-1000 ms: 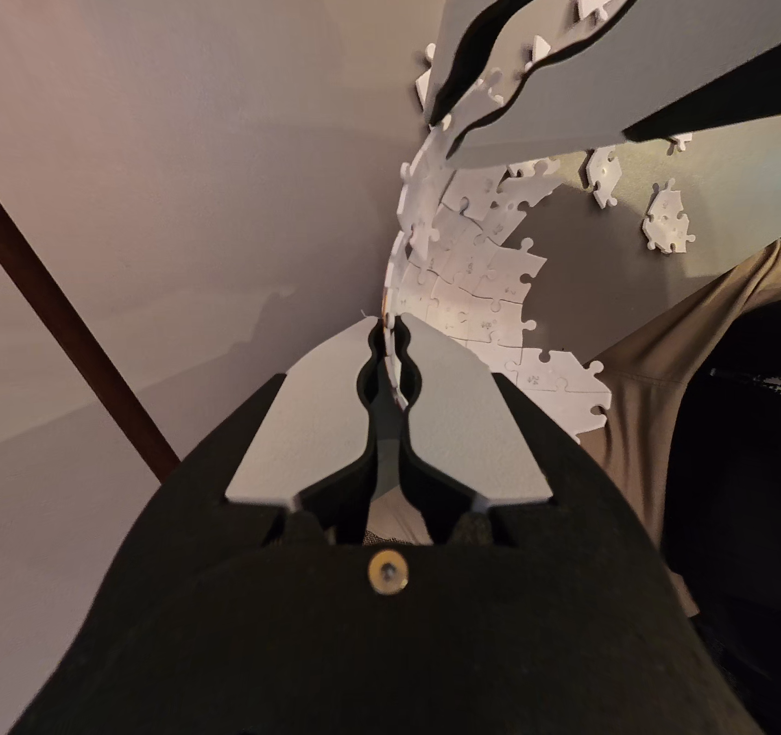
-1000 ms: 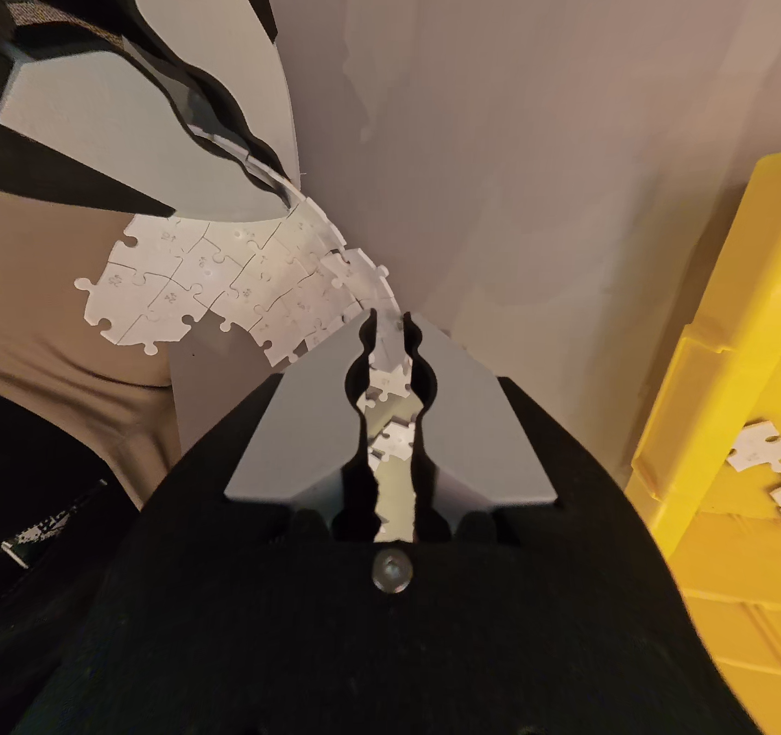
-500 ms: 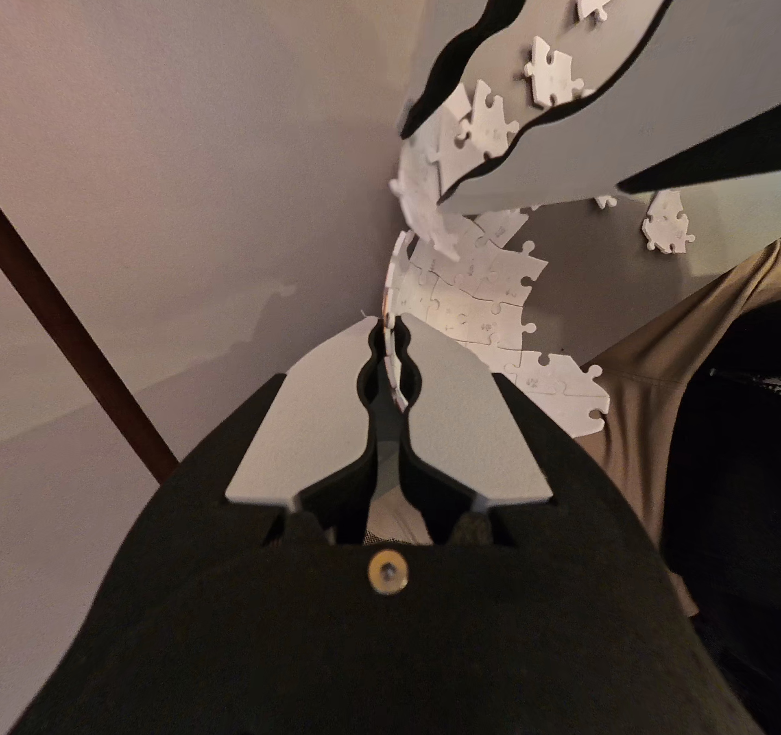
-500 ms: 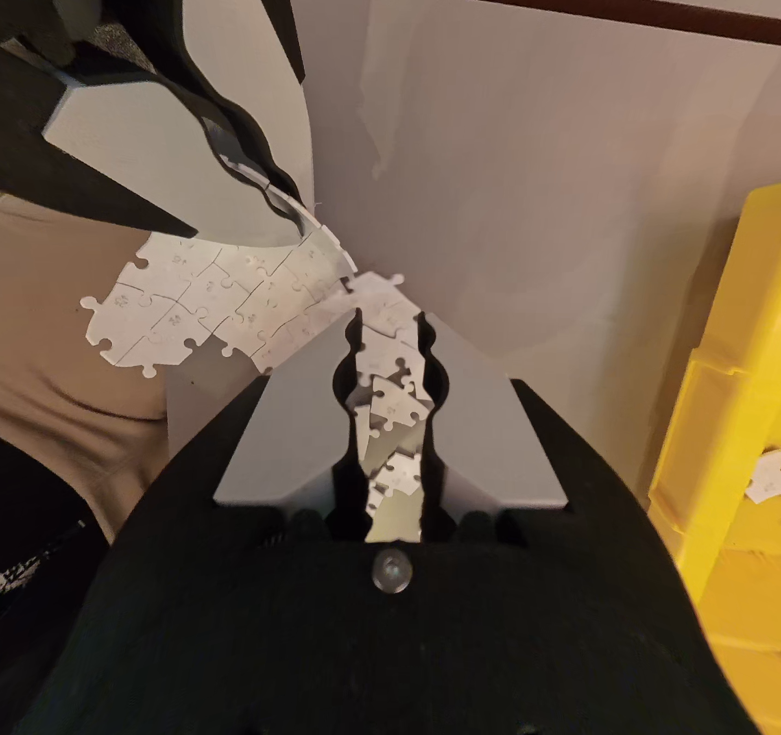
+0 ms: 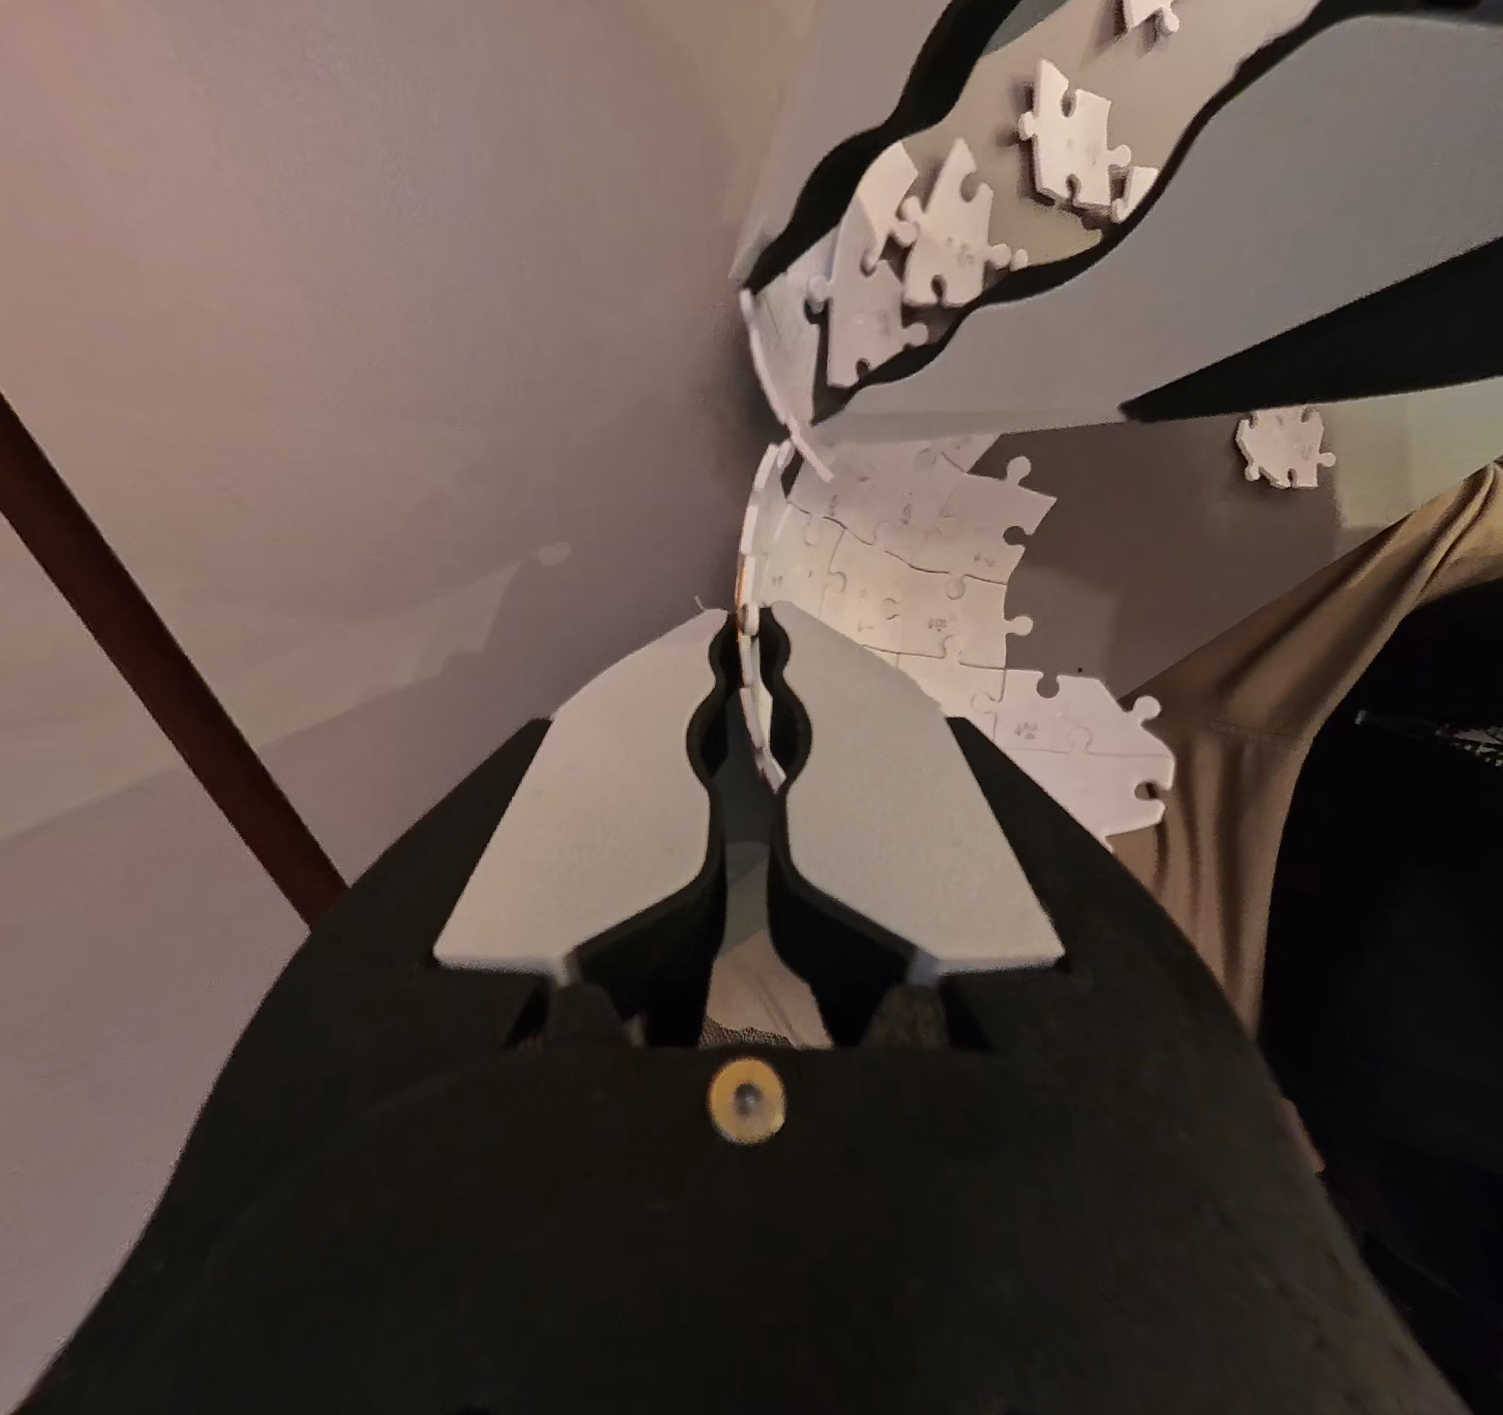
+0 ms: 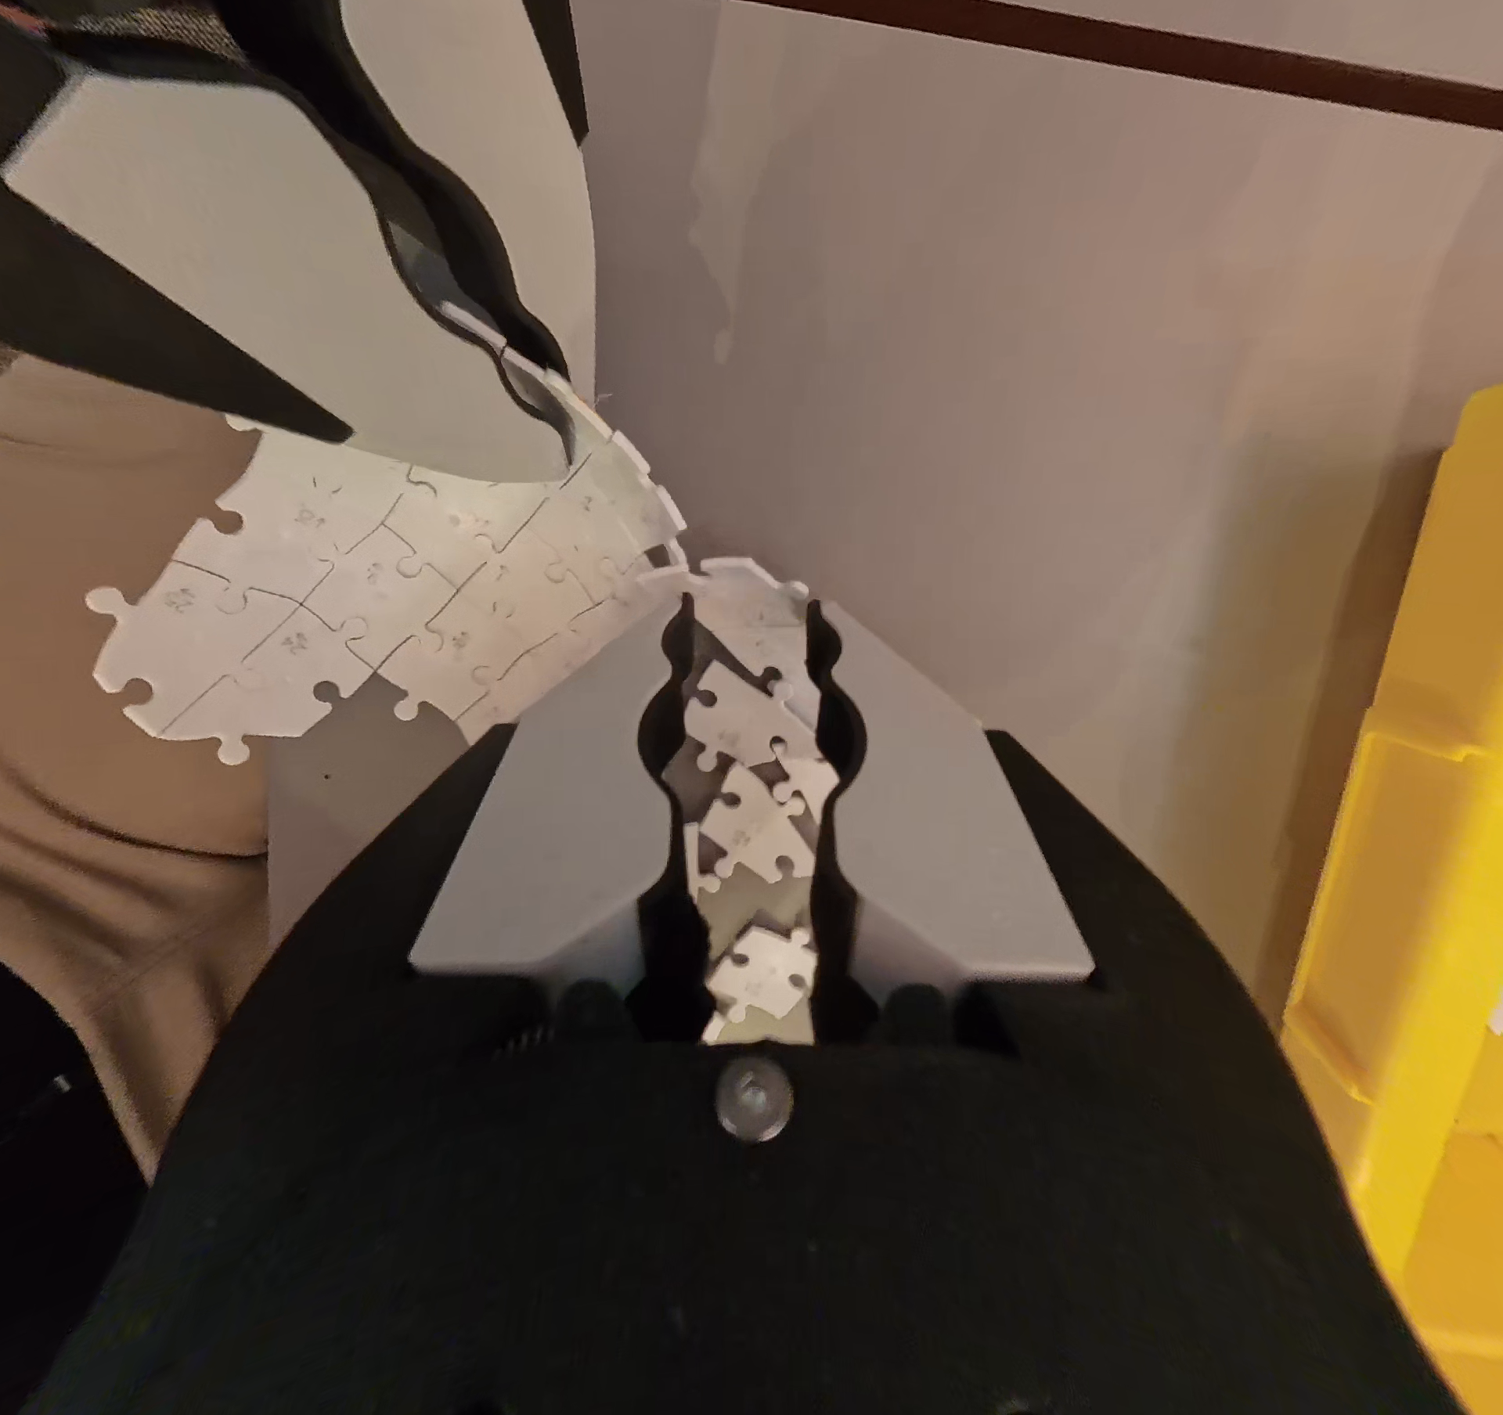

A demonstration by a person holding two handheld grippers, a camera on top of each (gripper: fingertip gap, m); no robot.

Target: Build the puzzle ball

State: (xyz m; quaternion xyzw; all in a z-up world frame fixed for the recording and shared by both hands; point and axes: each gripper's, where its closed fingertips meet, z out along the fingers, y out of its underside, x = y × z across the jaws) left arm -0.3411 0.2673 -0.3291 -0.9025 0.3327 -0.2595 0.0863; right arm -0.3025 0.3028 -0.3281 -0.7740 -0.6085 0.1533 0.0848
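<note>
the right claw [image 6: 748, 603] has spread apart since a second ago, off the curved shell [image 6: 390, 595] at frame centre; the left claw [image 5: 752, 628] stays clamped on it. three loose pieces [image 6: 748, 831] show below.

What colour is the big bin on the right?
Bright yellow bin, best seen in the right wrist view.

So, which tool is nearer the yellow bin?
Right. The right tool sits beside the yellow bin; the left tool is farther off, beyond the right one, clamping the joined puzzle section.
</note>
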